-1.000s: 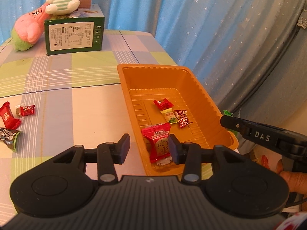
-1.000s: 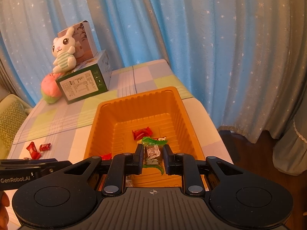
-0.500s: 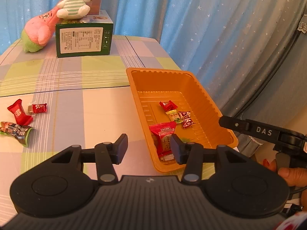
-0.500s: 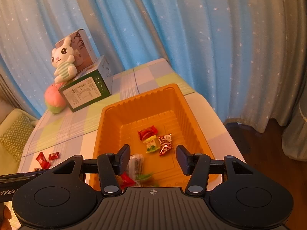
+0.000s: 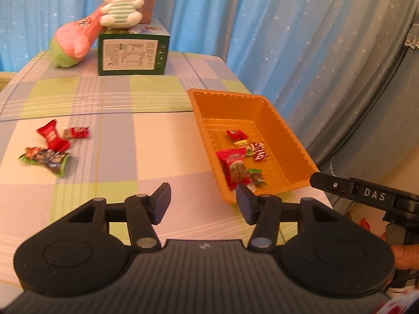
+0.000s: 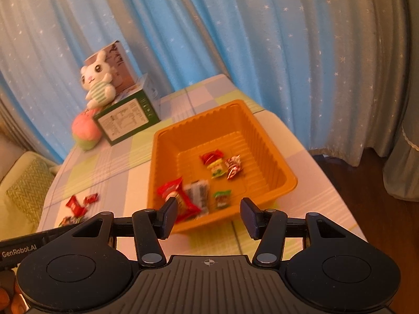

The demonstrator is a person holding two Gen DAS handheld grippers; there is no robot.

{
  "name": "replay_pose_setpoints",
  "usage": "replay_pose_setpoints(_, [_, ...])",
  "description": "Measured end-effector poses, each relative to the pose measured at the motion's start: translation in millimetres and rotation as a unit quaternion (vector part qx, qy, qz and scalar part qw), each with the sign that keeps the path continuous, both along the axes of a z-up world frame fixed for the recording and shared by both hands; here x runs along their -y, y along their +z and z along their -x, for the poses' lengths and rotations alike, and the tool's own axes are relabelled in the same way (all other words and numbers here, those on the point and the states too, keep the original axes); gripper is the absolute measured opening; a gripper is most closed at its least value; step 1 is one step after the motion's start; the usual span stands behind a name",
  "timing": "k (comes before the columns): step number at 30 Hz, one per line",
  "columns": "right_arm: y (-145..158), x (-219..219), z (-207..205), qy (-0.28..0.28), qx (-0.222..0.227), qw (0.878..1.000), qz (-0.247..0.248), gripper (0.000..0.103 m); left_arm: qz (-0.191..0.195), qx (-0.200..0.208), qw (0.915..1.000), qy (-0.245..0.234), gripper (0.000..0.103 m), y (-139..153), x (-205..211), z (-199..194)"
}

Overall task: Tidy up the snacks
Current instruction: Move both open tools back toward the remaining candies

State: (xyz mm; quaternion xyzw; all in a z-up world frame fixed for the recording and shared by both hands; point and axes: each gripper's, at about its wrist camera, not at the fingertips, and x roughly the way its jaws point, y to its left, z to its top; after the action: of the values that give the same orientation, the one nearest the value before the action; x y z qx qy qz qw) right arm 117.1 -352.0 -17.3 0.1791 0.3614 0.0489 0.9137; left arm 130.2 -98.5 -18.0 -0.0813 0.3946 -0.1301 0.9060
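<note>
Both your grippers are empty right now. Your left gripper (image 5: 203, 202) has its jaws apart and opening, nothing between them but bare tablecloth, and it sits just off the near-left corner of the orange tray (image 5: 293, 141). Your right gripper (image 6: 208, 216) has its jaws standing apart too, nothing pinched, hanging just in front of the tray's near wall.

The tray sits at the right edge of the table (image 5: 146, 141), long side running away from you. There are six wrapped snacks in it. The big red packet (image 5: 234, 167) leans against the tray's left wall near the front, a silvery-dark bar (image 6: 199, 193) lies right beside it, and a small green candy (image 6: 222, 198) is just right of that. Farther back on the tray floor is a tight little cluster: a red candy (image 6: 210, 156), a yellow-green one (image 6: 216, 169) touching it, and a red-and-white one (image 6: 233, 167) next to those.

Three snacks are out on the tablecloth toward the left edge, well apart from the tray: a red packet (image 5: 52, 137), a small red candy (image 5: 77, 132) just beside it, and a green-ended dark wrapper (image 5: 47, 158) in front of those.

At the far edge there's a green box (image 5: 132, 53) with a plush bunny (image 5: 121, 4) on top and a pink plush (image 5: 74, 40) leaning beside it. Blue star-print curtain (image 6: 235, 31) behind everything.
</note>
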Motion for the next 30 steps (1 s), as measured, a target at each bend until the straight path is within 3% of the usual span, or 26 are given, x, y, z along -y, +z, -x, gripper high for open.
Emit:
replay_pose_setpoints(17, [11, -61, 26, 0.055, 0.008, 0.998, 0.008, 0.053, -0.011, 0.01, 0.9983, 0.057, 0.055, 12, -66, 46])
replay_pose_setpoints(30, [23, -90, 35, 0.094, 0.025, 0.995, 0.012, 0.053, -0.018, 0.021, 0.9947, 0.099, 0.059, 29, -93, 69])
